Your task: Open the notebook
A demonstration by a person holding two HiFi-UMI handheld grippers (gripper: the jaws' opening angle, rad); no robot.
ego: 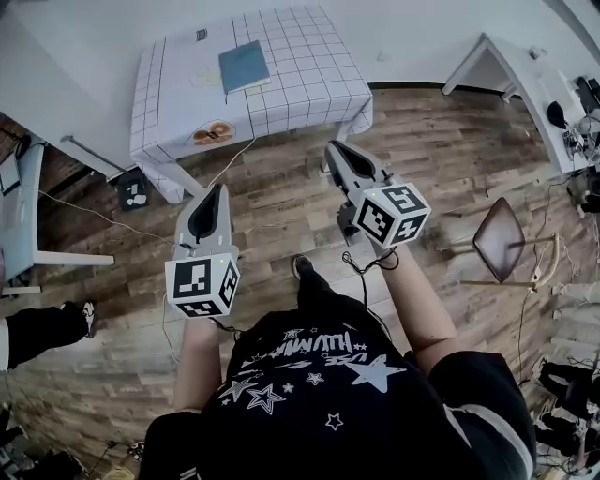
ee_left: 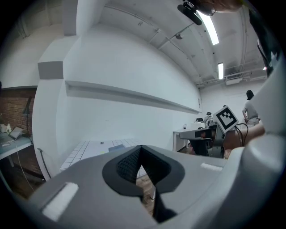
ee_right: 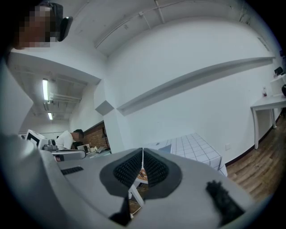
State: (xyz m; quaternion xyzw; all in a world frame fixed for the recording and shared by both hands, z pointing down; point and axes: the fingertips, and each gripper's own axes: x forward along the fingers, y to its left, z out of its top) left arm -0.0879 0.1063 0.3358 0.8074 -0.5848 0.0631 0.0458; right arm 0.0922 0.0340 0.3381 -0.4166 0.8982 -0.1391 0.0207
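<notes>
Notebook (ego: pixel 244 66) lies shut and flat toward the far side of the table (ego: pixel 309 56), well apart from both grippers. It looks light, thin and a little bendy with a smooth teal cover, so the free cover edge seems the place to lift. Left gripper (ego: pixel 219 190) and right gripper (ego: pixel 334 148) both have jaws closed on nothing. The table's checked cloth (ego: pixel 159 112) may slip, and around it are a wood floor (ego: pixel 281 216) and a white wall (ego: pixel 422 28).
</notes>
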